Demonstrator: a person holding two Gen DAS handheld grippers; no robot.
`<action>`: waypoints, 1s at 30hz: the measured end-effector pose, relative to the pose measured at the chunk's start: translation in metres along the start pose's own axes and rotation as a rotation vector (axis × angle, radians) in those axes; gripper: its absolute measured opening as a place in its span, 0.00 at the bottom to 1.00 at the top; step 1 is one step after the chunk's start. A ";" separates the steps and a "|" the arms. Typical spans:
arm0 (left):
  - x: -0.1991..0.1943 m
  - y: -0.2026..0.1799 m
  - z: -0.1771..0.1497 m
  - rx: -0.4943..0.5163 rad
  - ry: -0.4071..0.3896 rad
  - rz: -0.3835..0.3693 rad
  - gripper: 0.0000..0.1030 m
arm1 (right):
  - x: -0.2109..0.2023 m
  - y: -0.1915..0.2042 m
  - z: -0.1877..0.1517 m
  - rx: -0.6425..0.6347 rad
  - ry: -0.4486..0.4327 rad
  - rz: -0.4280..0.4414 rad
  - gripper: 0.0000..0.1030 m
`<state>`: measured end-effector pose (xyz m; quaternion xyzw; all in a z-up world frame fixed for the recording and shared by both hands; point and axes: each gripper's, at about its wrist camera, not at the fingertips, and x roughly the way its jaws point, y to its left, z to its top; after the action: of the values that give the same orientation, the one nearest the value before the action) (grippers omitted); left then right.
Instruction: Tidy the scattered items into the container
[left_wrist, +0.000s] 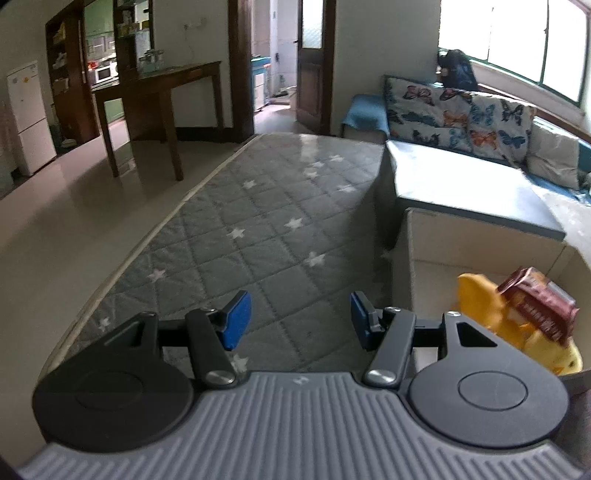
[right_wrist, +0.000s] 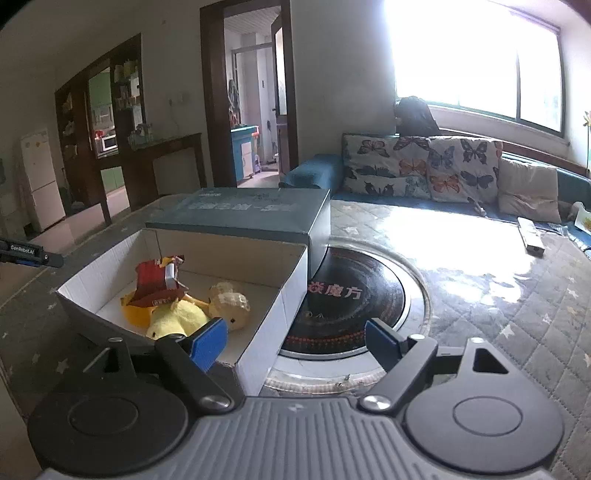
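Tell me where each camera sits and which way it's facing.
Left wrist: rides the open left gripper, looking along the grey quilted star-pattern mat toward the dark wooden table; its blue-padded fingers show.
Right wrist: rides the open right gripper, facing the white open cardboard box and the window.
Shared: box, yellow plush toy, butterfly-print sofa cushions.

The box looks like matt white cardboard. A fuzzy yellow plush toy lies under a glossy foil packet. The surface wears quilted grey cloth.
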<state>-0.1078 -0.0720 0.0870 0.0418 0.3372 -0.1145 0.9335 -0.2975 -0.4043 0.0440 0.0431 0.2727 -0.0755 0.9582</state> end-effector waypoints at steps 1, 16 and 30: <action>0.000 0.001 -0.002 0.000 0.004 0.005 0.59 | 0.002 0.000 -0.001 0.001 0.004 -0.001 0.82; 0.001 -0.002 -0.033 0.017 0.043 0.046 0.75 | 0.014 0.016 -0.013 0.010 0.072 -0.013 0.92; 0.010 0.013 -0.044 -0.034 0.015 0.139 0.85 | 0.011 0.008 -0.017 0.020 0.066 -0.066 1.00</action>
<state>-0.1238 -0.0540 0.0467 0.0503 0.3422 -0.0431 0.9373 -0.2954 -0.3955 0.0243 0.0462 0.3047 -0.1084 0.9451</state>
